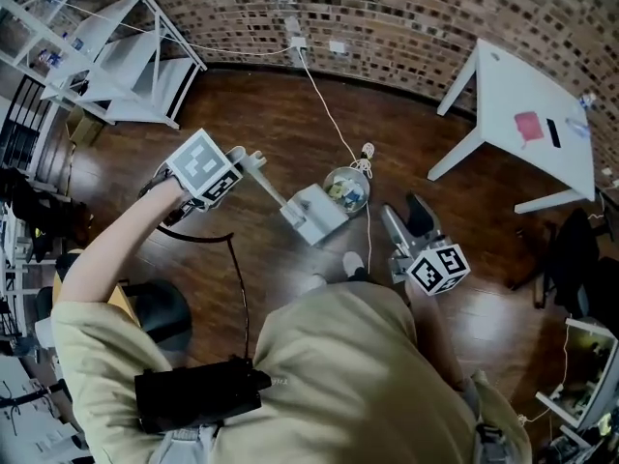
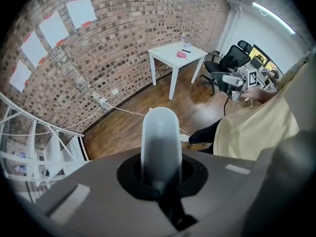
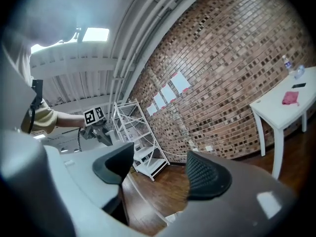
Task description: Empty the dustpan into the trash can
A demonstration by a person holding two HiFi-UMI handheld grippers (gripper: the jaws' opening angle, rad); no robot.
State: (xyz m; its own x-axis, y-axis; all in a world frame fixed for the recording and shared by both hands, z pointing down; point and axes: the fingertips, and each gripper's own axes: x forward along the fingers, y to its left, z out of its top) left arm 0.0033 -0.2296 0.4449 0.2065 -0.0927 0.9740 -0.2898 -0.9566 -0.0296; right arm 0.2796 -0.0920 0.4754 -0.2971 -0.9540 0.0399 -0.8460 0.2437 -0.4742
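The dustpan [image 1: 314, 213] sits low against the can [image 1: 346, 189], touching or just short of its rim on the side nearer the left gripper [image 1: 242, 165]. That looks like the tipping stage of the job: the pan's mouth faces the can so the sweepings would slide in rather than onto the floor [image 1: 290, 114]. The long handle [image 1: 268, 180] slopes up and away from the can. This lets the person tip the pan from a standing reach, with the gripper pointing steeply down. The left gripper's 2 jaws are clamped fully together on the top of that handle, whose rounded pale end stands up between them in the left gripper view. A grip that firm suits a tool that has to be levered by its far end. The can already holds some mixed rubbish, but I cannot tell whether the pan is empty yet. The right gripper [image 1: 404, 216] hangs on the can's other side, near it but apart from it, pointing roughly level. Its 2 jaws stand partly apart with only floor and brick wall seen between the pads [image 3: 207, 174], so it holds and touches nothing. It seems kept back as a spare, perhaps to steady the can if the pan nudges it. A white cable [image 1: 329, 114] runs from the wall to the can's far rim, and the pan should stay off it.
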